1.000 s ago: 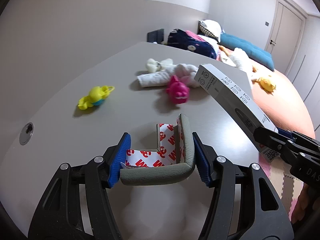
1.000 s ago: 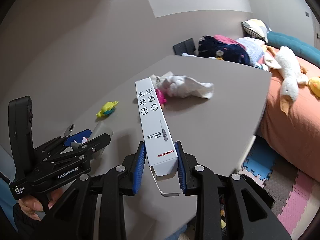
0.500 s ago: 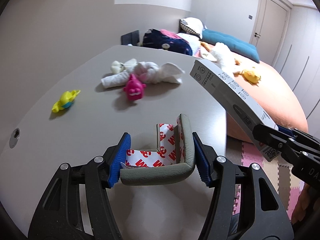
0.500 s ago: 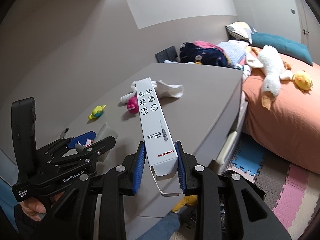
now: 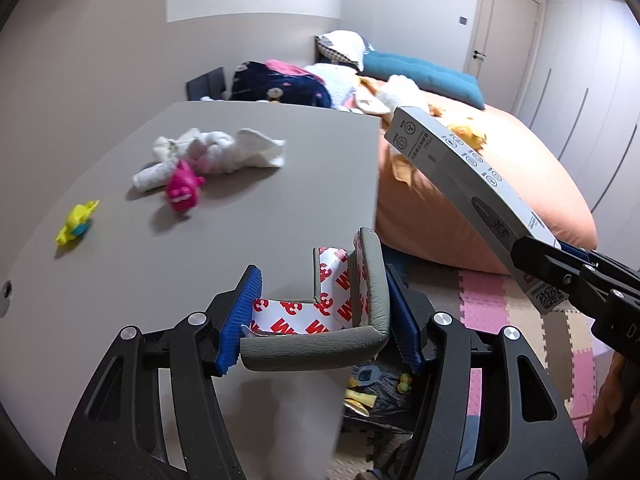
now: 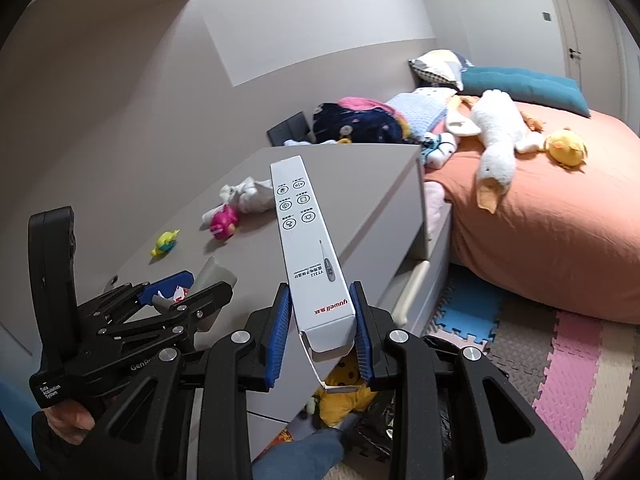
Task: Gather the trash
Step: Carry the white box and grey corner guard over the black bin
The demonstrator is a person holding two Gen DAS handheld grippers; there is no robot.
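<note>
My left gripper (image 5: 320, 320) is shut on a grey foam corner guard (image 5: 344, 332) with white and red adhesive backing, held over the desk's right edge. It also shows at the left of the right wrist view (image 6: 188, 288). My right gripper (image 6: 320, 336) is shut on a long white thermometer box (image 6: 308, 240), held in the air beside the desk. The box also shows in the left wrist view (image 5: 460, 176). A black trash bag (image 5: 380, 396) with yellow scraps lies on the floor below both grippers, and also shows in the right wrist view (image 6: 376, 420).
On the grey desk (image 5: 260, 208) lie a pink toy (image 5: 182, 192), a yellow toy (image 5: 76, 228) and white socks (image 5: 220, 152). An orange bed (image 6: 540, 232) with plush toys stands to the right. Foam puzzle mats (image 6: 560, 372) cover the floor.
Both grippers have moved right and back, off the desk's middle toward its right edge. The floor and the trash bag have come into view beneath them. Both grips are unchanged.
</note>
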